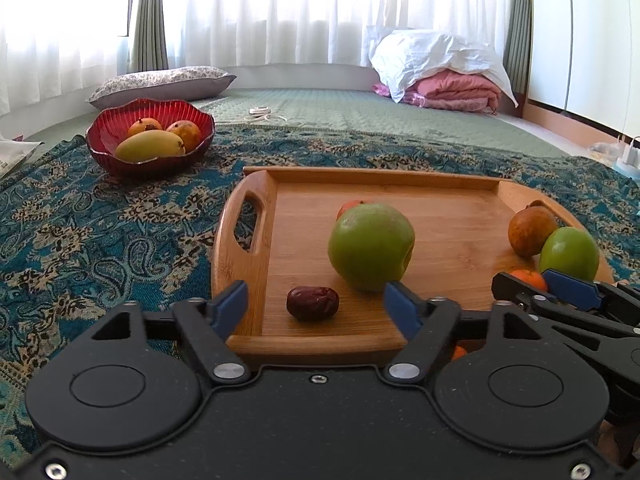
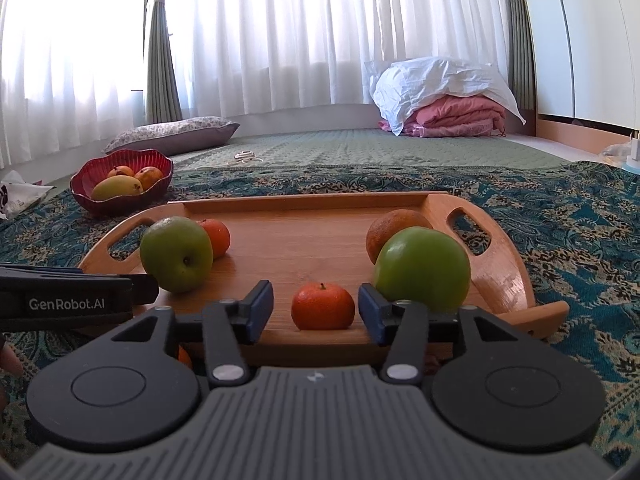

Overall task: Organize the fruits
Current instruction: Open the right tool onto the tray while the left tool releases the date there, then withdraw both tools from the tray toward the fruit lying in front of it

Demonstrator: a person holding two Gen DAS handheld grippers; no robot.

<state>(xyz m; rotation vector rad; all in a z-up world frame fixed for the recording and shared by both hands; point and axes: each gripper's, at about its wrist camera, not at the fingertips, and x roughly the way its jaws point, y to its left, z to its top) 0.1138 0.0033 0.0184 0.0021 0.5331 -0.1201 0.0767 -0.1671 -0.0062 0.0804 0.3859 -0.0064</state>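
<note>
Fruits lie on a tray [image 1: 248, 216] atop a paisley cloth [image 1: 100, 232]; bowl [image 1: 100, 140] at ten o'clock, curtains [image 1: 280, 8] behind, left gripper [image 1: 316, 300] jaws spread. Right wrist: tangerine [image 2: 323, 306] between the right gripper [image 2: 316, 312] jaws, spread; blankets [image 2: 456, 116] at one o'clock.

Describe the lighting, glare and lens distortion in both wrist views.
Left wrist view: the backlit white curtains blow out to near white, and the wooden tray bows under fisheye curvature. Right wrist view: same curtain glare; the nearer green apple carries a soft highlight on top, and the frame corners go dark.
</note>
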